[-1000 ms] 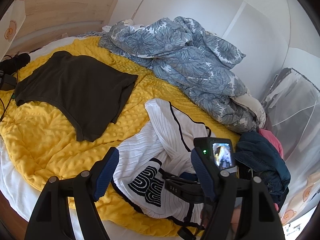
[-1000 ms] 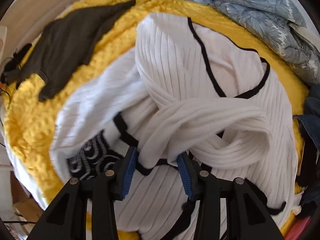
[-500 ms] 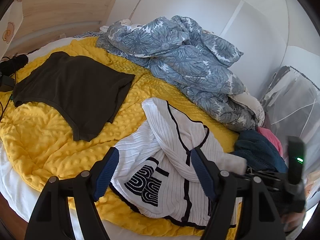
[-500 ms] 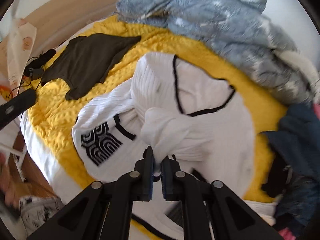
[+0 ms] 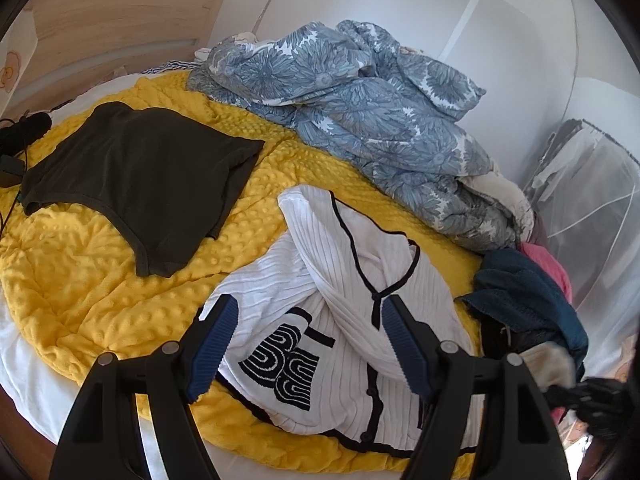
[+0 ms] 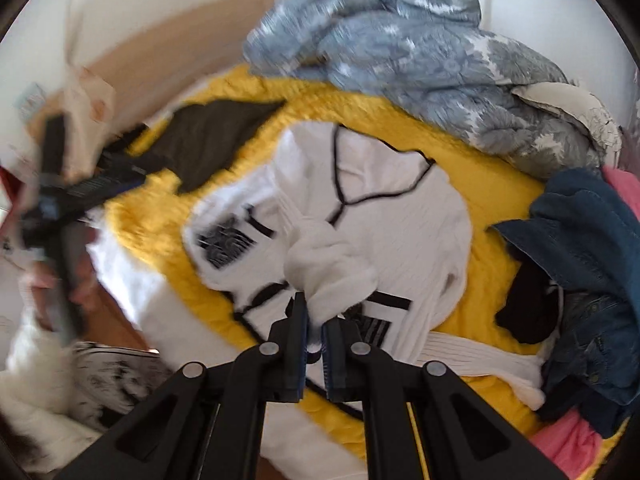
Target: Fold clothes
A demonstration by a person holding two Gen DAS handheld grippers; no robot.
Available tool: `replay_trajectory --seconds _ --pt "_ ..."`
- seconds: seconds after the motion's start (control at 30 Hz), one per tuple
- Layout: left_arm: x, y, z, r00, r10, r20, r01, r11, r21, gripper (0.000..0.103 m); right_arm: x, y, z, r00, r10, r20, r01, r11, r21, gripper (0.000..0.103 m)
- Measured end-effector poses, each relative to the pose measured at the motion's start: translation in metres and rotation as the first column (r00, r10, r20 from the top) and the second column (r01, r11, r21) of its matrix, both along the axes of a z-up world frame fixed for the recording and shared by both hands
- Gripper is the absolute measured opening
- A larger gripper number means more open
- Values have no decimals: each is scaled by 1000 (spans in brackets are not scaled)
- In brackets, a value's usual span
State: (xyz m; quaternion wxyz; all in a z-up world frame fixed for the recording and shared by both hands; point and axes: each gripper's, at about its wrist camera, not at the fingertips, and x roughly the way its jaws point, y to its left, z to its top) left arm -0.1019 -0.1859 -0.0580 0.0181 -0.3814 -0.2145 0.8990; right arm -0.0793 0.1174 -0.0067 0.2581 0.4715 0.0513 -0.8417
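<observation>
The right tongs (image 6: 315,330) are pinched nearly together on a bunched white sleeve of the ribbed cardigan (image 6: 400,216), lifting that sleeve off the garment — a grip only the right wrist view shows. The left tongs (image 5: 308,344) stand wide apart and empty above the cardigan (image 5: 344,320), which lies rumpled on the yellow blanket (image 5: 80,280) near the bed's front edge, its black trim and arch-patterned pocket facing up. The left view shows the sleeve as a taut band running across the cardigan toward the right, with the right tool only a dark blur at the frame's lower right corner. Beside the cardigan, at the bed's right edge, sits a heap of dark blue denim (image 6: 580,248) over pink cloth. Further back toward the left edge, a dark olive top (image 5: 136,176) lies spread flat on the blanket, well apart from the cardigan. At the far side, a blue floral duvet (image 5: 360,112) is piled against the wall beside the wooden headboard (image 5: 120,28).
</observation>
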Motion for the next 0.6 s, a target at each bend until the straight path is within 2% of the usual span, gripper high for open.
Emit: replay_trajectory --seconds 0.1,0.2,0.33,0.5,0.57,0.6 --pt "-2 3 -3 1000 -4 9 4 1000 0 77 3 -3 17 999 25 -34 -26 998 -49 6" --pt "-3 6 -4 1000 -7 13 7 1000 -7 77 -7 -17 17 999 37 -36 -39 997 -63 6" --pt "-3 9 -5 1000 -17 19 18 1000 -16 77 -20 -14 -27 997 -9 71 10 1000 -16 6" --pt "-3 13 -4 999 -28 20 29 999 -15 77 -34 -9 -81 977 -73 199 65 997 45 7" --pt "-4 15 -4 999 -31 20 31 999 -10 77 -24 12 -91 969 -116 217 108 993 48 9" --pt "-4 16 -4 999 -32 20 32 999 -7 77 -19 23 -93 965 -142 222 134 990 49 13"
